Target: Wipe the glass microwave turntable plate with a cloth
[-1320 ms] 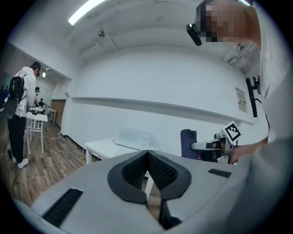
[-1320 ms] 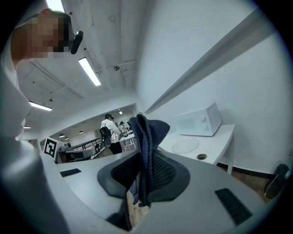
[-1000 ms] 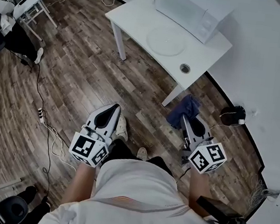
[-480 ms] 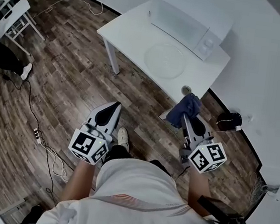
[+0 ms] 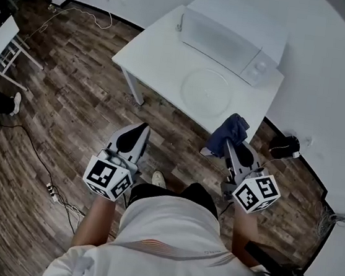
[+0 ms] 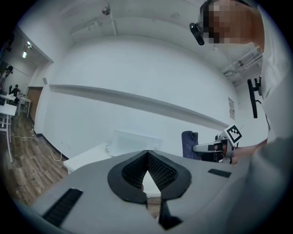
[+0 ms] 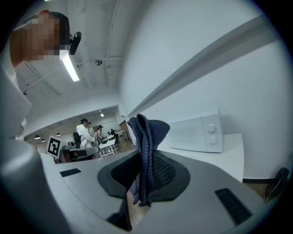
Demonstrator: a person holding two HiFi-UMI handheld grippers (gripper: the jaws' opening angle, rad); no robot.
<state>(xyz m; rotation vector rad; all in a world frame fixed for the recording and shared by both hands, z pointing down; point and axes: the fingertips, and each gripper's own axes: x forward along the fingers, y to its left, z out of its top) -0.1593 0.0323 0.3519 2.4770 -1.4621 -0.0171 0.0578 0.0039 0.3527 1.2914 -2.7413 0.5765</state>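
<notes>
This is an open-plan office or lab workroom: wood-plank floor (image 5: 72, 91), bare white walls (image 5: 317, 77), a white counter (image 5: 158, 51) carrying a microwave (image 5: 224, 44), further white desks (image 5: 1, 32), and people (image 7: 84, 130) working under ceiling strip lights (image 7: 69, 64).

Cloth (image 7: 147, 137): dark blue, fine knit.
Desk (image 5: 158, 51), microwave (image 5: 224, 44), wall (image 5: 328, 91): white.
Plate (image 5: 207, 92): clear, colourless.
Floor (image 5: 58, 101): brown planks, mixed light and dark.
Left gripper (image 5: 140, 129), right gripper (image 5: 231, 146): pale grey shells, black cross-hatched fingers (image 6: 161, 171).
2 cubes (image 5: 108, 181): black-and-white square markers.
Shirt (image 5: 166, 240): white, 1 orange stripe.
</notes>
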